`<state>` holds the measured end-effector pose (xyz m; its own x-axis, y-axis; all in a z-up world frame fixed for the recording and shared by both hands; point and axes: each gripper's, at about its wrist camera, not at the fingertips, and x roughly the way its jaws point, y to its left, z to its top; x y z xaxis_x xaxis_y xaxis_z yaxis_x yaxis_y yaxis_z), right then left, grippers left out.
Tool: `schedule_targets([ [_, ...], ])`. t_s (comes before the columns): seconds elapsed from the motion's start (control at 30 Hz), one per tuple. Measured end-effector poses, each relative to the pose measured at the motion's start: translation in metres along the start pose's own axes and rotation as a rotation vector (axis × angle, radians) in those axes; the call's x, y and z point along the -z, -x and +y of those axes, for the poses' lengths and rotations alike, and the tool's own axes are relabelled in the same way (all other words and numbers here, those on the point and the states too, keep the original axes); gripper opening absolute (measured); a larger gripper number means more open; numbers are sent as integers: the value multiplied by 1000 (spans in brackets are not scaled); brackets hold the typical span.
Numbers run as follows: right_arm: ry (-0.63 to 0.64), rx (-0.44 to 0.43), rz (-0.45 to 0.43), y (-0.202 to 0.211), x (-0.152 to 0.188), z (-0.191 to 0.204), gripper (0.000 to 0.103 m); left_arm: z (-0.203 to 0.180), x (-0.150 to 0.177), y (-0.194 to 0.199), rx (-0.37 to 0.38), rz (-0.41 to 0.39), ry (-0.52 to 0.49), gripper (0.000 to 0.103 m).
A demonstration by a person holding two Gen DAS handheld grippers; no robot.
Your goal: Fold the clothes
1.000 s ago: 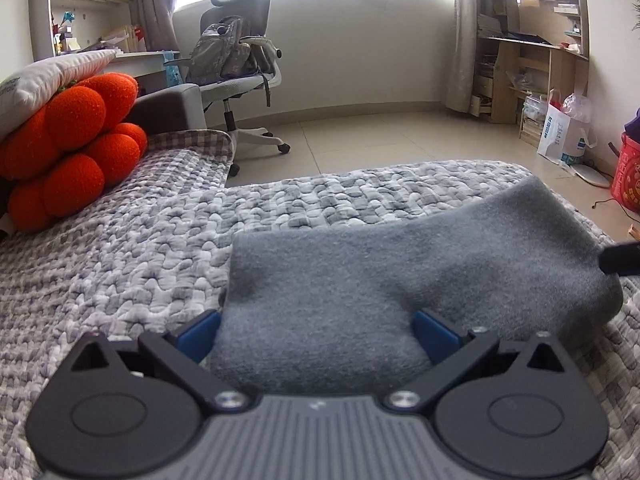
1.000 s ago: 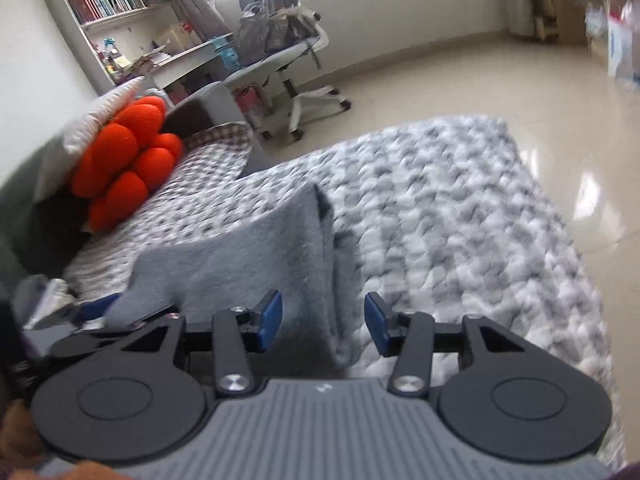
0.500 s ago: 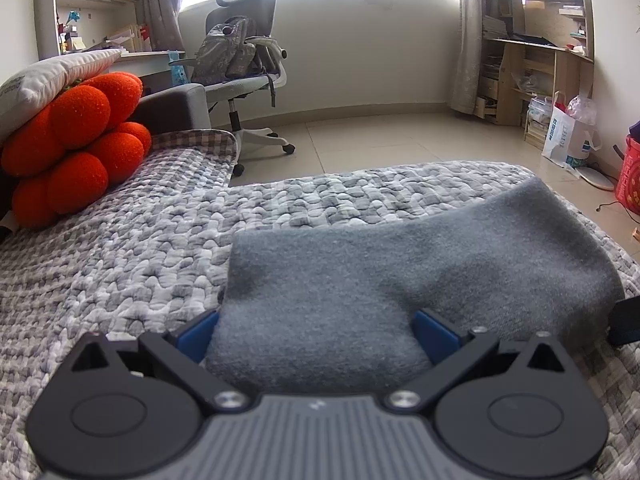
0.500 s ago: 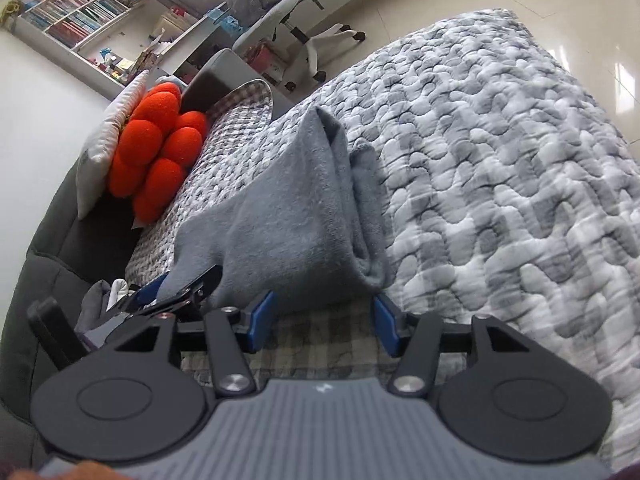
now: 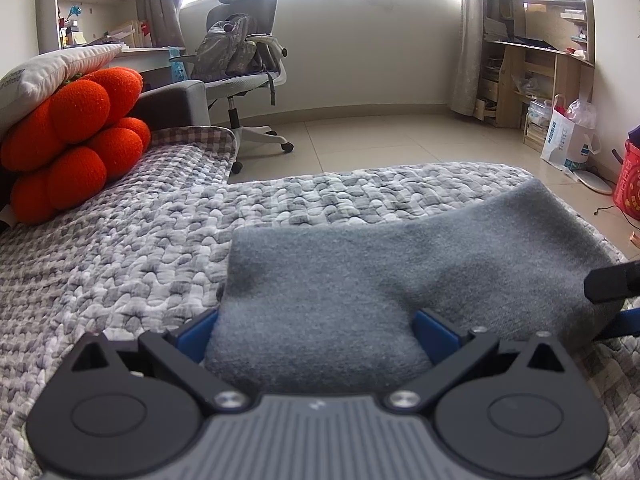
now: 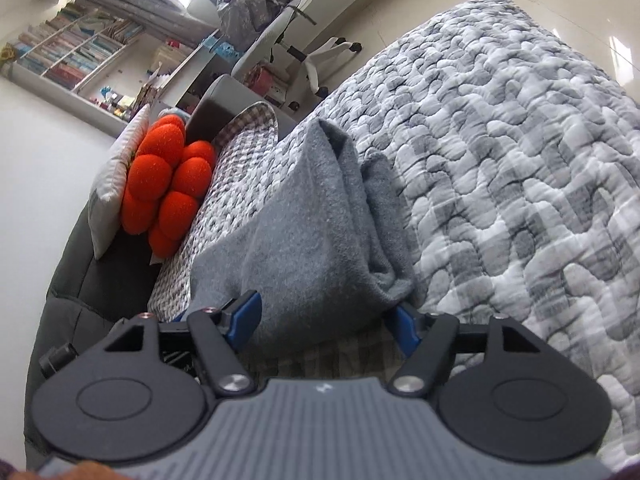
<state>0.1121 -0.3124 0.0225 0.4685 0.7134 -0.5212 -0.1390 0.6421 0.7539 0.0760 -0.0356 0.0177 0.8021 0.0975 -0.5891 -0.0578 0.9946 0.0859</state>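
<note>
A folded grey fleece garment (image 5: pixel 400 264) lies across the grey-and-white quilted bedspread (image 5: pixel 120 248). My left gripper (image 5: pixel 316 332) stands wide, its blue pads on either side of the garment's near end, and the cloth fills the gap between them. In the right wrist view the same garment (image 6: pixel 312 232) runs away from me with its layered edge showing. My right gripper (image 6: pixel 324 320) is rolled to one side and its jaws are opening, with the garment's end corner between them. In the left wrist view the right gripper (image 5: pixel 616 302) shows at the garment's right end.
An orange plush cushion (image 5: pixel 76 140) and a white pillow (image 5: pixel 52 72) sit at the bed's left end. Beyond the bed stand an office chair (image 5: pixel 244 64) with a backpack, a white bag (image 5: pixel 568 140) and a red basket (image 5: pixel 630 184) on the tiled floor.
My right gripper has rolled and its jaws have widened around the garment's end. The left gripper and the garment have stayed put.
</note>
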Motion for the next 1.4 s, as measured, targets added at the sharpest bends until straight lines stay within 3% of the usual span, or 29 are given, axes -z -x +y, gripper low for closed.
schedule_targets([
  [0.67,-14,22,-102,-14,-12,-2,72,6,0,-2,20,14,37,103],
  [1.23,27,46,-108,-19,-15,3,73,11,0,-3,44,29,69,103],
  [1.4,28,42,-169,-3,-16,5,73,28,-3,1,26,28,150,103],
])
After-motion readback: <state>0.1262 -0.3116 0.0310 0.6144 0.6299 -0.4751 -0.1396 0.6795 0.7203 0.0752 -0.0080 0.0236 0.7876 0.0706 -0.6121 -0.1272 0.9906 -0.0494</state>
